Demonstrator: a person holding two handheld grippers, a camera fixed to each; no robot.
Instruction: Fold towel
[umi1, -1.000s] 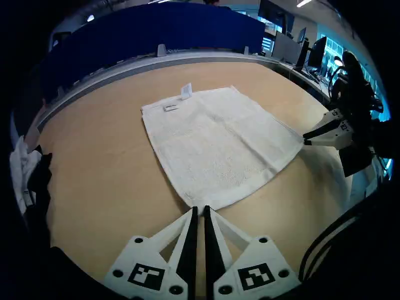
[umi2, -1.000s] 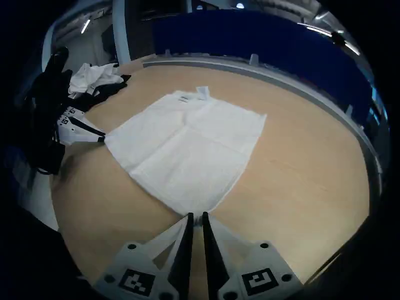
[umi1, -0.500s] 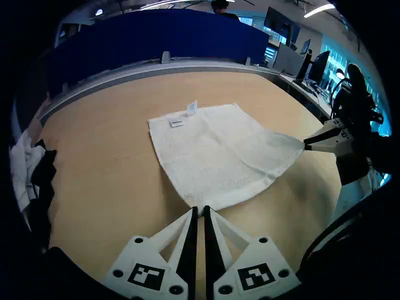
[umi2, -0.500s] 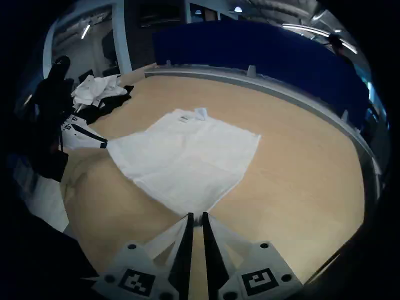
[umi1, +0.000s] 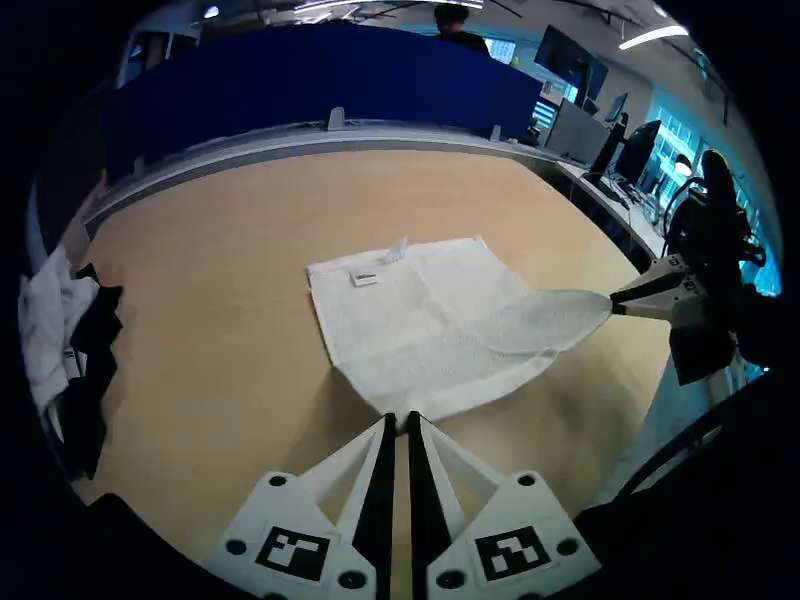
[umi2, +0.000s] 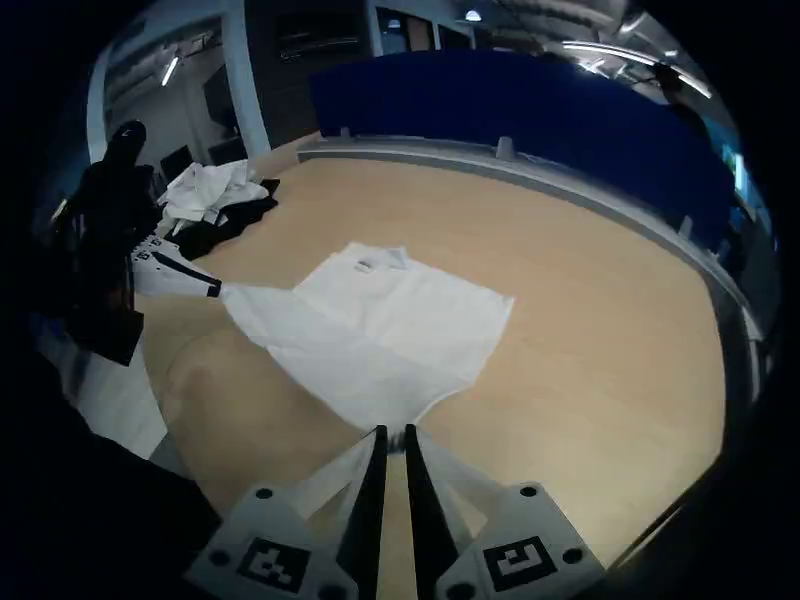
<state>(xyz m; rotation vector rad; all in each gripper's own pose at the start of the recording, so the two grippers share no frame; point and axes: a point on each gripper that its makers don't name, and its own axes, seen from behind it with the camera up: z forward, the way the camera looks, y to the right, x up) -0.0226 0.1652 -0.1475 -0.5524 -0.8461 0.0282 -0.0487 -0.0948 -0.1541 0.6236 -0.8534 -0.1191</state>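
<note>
Two tongs, the left tongs (umi1: 400, 418) and the right tongs (umi2: 393, 430), are each pinched closed on a near corner of the white towel (umi1: 430, 320). As a judgement, the fold goes best if both corners travel level and taut toward the far edge and meet its corners before release. The towel sits at frame centre, its near half raised and sagging, its far half flat on the wooden surface (umi1: 220, 300).

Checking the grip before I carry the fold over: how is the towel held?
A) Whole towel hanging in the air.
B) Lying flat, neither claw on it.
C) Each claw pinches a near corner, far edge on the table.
C: the left claw and right claw are each shut on a lifted near corner of the towel, while its tagged far edge lies on the table.
</note>
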